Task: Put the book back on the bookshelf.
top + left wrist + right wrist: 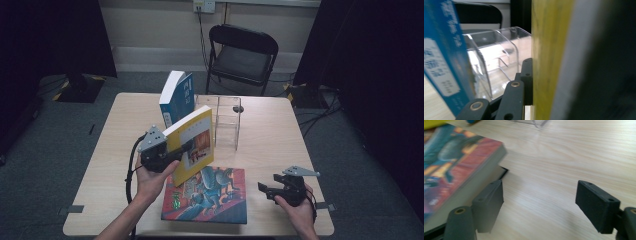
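Yellow book (192, 145) clamped by left gripper (187, 147); right gripper (264, 189) wide open

A recording lab: black curtains (50, 35), taped floor marks, folding chair (243, 55), lone wooden table (270, 145)

In the right gripper view, the right gripper (539, 202) has its two black jaws spread wide at the bottom of the frame, nothing between them but bare wooden table (564, 157). A colourful picture book (451, 167) lies flat at the left, its corner just beside the left-hand jaw.
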The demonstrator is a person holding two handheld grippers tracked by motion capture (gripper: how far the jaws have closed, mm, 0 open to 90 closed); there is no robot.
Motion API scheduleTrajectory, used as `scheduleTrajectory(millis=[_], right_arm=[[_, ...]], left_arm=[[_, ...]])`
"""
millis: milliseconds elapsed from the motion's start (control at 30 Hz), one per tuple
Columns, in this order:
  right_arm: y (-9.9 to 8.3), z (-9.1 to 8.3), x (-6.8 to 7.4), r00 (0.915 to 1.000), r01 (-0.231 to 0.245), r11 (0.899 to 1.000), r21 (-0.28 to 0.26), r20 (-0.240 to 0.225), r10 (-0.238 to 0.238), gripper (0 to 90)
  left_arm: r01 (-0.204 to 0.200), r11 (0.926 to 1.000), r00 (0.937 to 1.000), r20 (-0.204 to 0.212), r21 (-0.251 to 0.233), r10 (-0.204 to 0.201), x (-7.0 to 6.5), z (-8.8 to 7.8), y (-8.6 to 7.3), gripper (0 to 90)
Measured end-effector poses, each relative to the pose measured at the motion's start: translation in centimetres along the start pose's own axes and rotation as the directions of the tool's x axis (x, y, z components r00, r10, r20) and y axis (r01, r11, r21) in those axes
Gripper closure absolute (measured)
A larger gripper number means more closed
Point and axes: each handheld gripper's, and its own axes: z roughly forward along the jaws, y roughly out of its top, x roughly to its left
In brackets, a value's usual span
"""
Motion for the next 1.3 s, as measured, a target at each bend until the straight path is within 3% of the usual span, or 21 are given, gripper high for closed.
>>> scheduleTrajectory(millis=[67, 267, 400, 533, 700, 867, 967, 1067, 1300], right_arm=[[-0.3, 0.4, -0.4, 0.9998, -0.007, 1.000, 0.013, 0.016, 0.007, 22.6], [-0.8, 1.4, -0.6, 0.9973, 0.019, 0.997, 0.072, 0.070, -0.024, 21.9], [-1.1, 1.8, -0.7, 0.9959, 0.020, 0.996, 0.089, 0.087, -0.027, 22.0], [-1.3, 2.0, -0.6, 0.9947, 0.027, 0.994, 0.107, 0.096, -0.037, 21.1], [-1.7, 2.2, -0.7, 0.9911, 0.051, 0.995, 0.087, 0.118, -0.062, 19.1], [-2.2, 2.5, -0.2, 0.9819, 0.109, 0.992, 0.067, 0.148, -0.118, 17.2], [-2.3, 2.5, -0.2, 0.9819, 0.109, 0.992, 0.065, 0.149, -0.117, 17.0], [-2.3, 2.5, -0.2, 0.9821, 0.108, 0.992, 0.064, 0.148, -0.116, 16.9], [-2.3, 2.5, -0.2, 0.9815, 0.112, 0.992, 0.065, 0.149, -0.120, 16.6]], left_arm=[[0.018, 0.9998, 0.9997, -0.014, -0.002, -0.018, 0.4, 0.2, 0.3, 75.8], [0.011, 0.9998, 0.9987, -0.050, -0.015, -0.012, 1.0, 1.0, 0.9, 75.8], [-0.031, 0.9995, 0.9964, -0.080, -0.003, 0.030, 1.3, 2.0, 1.5, 75.8], [-0.006, 0.9999, 0.9938, -0.111, -0.010, 0.005, 1.9, 3.1, 2.0, 75.8], [-0.003, 0.9999, 0.9884, -0.152, -0.011, 0.001, 2.0, 4.7, 2.3, 75.8], [0.006, 1.0000, 0.9838, -0.179, -0.003, -0.006, 1.7, 6.7, 2.3, 75.8], [0.012, 0.9999, 0.9777, -0.210, -0.004, -0.013, 1.8, 7.7, 2.2, 75.8], [0.044, 0.9990, 0.9669, -0.251, -0.011, -0.045, 2.1, 8.9, 2.0, 75.8], [0.036, 0.9994, 0.9575, -0.286, 0.000, -0.034, 2.9, 10.9, 1.3, 75.8]])
